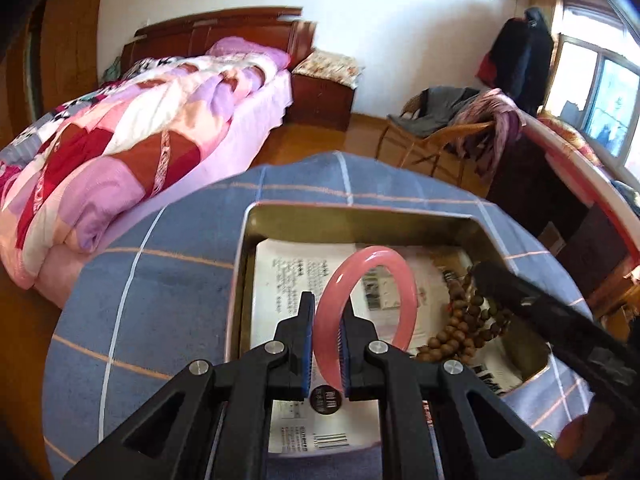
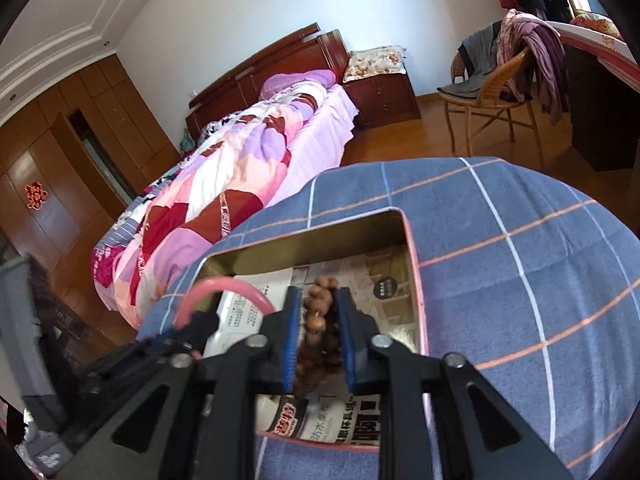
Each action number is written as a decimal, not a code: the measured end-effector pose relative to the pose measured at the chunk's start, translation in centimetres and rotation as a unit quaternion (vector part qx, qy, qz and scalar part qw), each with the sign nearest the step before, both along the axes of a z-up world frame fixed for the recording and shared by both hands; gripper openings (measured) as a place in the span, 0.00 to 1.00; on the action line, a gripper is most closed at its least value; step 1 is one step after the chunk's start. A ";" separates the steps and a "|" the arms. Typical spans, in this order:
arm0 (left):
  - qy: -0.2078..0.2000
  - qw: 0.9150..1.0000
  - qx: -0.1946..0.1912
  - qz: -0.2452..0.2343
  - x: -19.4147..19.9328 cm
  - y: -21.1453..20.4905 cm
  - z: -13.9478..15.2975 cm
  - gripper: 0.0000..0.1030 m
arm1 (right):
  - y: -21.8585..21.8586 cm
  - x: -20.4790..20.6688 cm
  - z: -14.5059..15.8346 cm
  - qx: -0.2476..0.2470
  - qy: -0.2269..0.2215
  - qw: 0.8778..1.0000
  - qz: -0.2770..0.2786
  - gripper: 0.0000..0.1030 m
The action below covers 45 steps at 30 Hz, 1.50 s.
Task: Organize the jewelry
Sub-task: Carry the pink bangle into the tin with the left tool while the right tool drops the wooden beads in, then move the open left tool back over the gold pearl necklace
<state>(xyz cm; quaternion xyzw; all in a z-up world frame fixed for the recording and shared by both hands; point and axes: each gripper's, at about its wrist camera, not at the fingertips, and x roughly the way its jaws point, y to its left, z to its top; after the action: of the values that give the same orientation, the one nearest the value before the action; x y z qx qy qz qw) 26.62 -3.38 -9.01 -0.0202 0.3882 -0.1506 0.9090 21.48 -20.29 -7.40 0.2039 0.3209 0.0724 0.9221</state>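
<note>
The left gripper (image 1: 326, 340) is clamped on a pink bangle (image 1: 362, 308); its two blue pads press the near side of the ring from left and right. The bangle stands upright on its edge, over the inside of an open metal tin (image 1: 360, 216). In the right wrist view the bangle (image 2: 224, 290) shows only as a pink arc at the left side of the tin (image 2: 416, 292), partly hidden behind the left gripper (image 2: 188, 332).

The right gripper (image 2: 318, 340) is clamped on a string of brown wooden beads (image 2: 318, 312). The beads are bunched between the blue pads and some hang below them, over the tin. In the left wrist view the beads (image 1: 464, 320) are at the right side of the tin, and the right gripper (image 1: 486, 280) comes in from the right, a black finger touching them.

The bottom of the tin is covered with printed paper (image 1: 288, 276) that has text and small pictures. The tin rests on a blue cloth (image 1: 160, 280) with white and orange lines.

Behind are a bed (image 1: 120, 140) with a pink and purple patchwork quilt, a dark wooden nightstand (image 1: 320, 96), and a wicker chair (image 1: 440, 136) with clothes thrown over it.
</note>
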 end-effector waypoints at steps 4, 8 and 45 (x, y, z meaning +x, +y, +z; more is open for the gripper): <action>0.009 1.000 -0.012 0.015 -0.1 0.7 0.5 0.37 | -0.5 -2.0 1.8 -0.025 -0.060 0.997 -0.046 0.75; -0.019 0.999 -0.007 0.030 -1.2 1.3 2.3 0.59 | -0.8 -3.0 2.9 -0.067 -0.080 0.990 -0.093 0.75; -0.008 0.997 0.039 0.067 -16.7 8.8 -0.7 0.60 | -2.0 -17.0 -0.3 -0.131 0.041 0.984 -0.116 0.75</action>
<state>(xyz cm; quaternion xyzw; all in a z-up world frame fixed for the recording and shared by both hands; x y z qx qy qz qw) 9.89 5.47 -9.71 -0.0091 0.3840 -0.0739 0.9203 4.51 -22.31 -7.73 0.1199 0.3389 -0.0863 0.9292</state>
